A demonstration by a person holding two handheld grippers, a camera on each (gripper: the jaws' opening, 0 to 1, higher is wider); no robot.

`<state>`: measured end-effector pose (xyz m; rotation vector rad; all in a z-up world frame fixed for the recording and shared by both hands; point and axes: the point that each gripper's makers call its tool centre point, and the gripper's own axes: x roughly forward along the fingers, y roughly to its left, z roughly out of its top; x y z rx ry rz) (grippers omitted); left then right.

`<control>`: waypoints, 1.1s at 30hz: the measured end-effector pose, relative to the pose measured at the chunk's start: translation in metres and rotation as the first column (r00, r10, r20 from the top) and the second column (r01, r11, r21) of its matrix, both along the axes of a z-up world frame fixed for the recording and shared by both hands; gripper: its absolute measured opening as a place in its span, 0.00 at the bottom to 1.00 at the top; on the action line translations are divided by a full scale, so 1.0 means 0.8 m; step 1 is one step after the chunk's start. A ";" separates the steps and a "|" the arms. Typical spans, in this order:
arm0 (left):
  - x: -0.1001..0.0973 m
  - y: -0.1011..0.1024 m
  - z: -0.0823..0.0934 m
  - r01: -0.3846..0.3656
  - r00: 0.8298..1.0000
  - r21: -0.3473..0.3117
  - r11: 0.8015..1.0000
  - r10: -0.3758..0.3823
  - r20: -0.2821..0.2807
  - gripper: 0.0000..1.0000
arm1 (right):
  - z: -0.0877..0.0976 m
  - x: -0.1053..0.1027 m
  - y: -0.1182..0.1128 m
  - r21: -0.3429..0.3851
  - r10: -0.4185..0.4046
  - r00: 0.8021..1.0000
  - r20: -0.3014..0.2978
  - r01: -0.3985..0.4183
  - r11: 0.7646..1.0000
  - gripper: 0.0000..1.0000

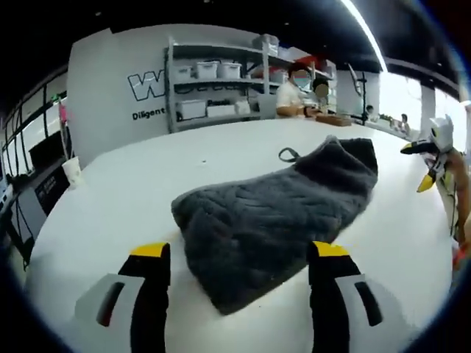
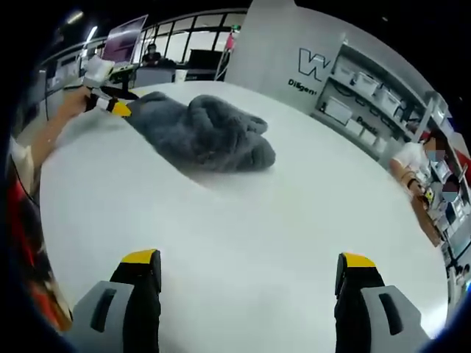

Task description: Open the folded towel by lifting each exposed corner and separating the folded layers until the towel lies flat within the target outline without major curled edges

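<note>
Left hand-held gripper (image 1: pixel 239 268) wide open, dark grey towel (image 1: pixel 276 217) bunched on white surface (image 1: pixel 110 213) between its jaws. Right hand-held gripper (image 2: pixel 250 283) wide, empty, towel well ahead. Pinch top-layer corner only.

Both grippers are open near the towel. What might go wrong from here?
1. The dark grey fluffy towel lies bunched in thick folds, so the left gripper may pinch several layers at once.
2. The right gripper hangs over the bare white table, far from the towel, so a one-sided lift may drag the towel.
</note>
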<state>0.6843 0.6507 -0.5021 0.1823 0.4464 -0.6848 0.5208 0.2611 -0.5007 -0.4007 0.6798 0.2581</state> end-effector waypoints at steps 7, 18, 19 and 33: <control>-0.019 -0.009 0.001 0.079 0.997 -0.072 0.994 -0.080 -0.007 1.00 | -0.003 0.005 0.006 -0.003 0.011 1.000 -0.013 -0.011 1.000 0.99; -0.023 -0.005 0.003 0.084 0.996 -0.108 0.991 -0.084 0.006 1.00 | 0.002 0.021 0.026 -0.016 0.048 0.999 -0.015 -0.048 0.999 0.99; -0.025 -0.006 0.002 0.094 0.996 -0.108 0.990 -0.094 0.003 1.00 | 0.002 0.022 0.028 -0.019 0.052 0.999 -0.015 -0.052 0.998 0.99; -0.029 -0.001 -0.001 0.094 0.995 -0.097 0.991 -0.095 -0.009 1.00 | 0.041 0.061 0.059 -0.023 0.130 0.991 0.038 -0.129 0.991 0.98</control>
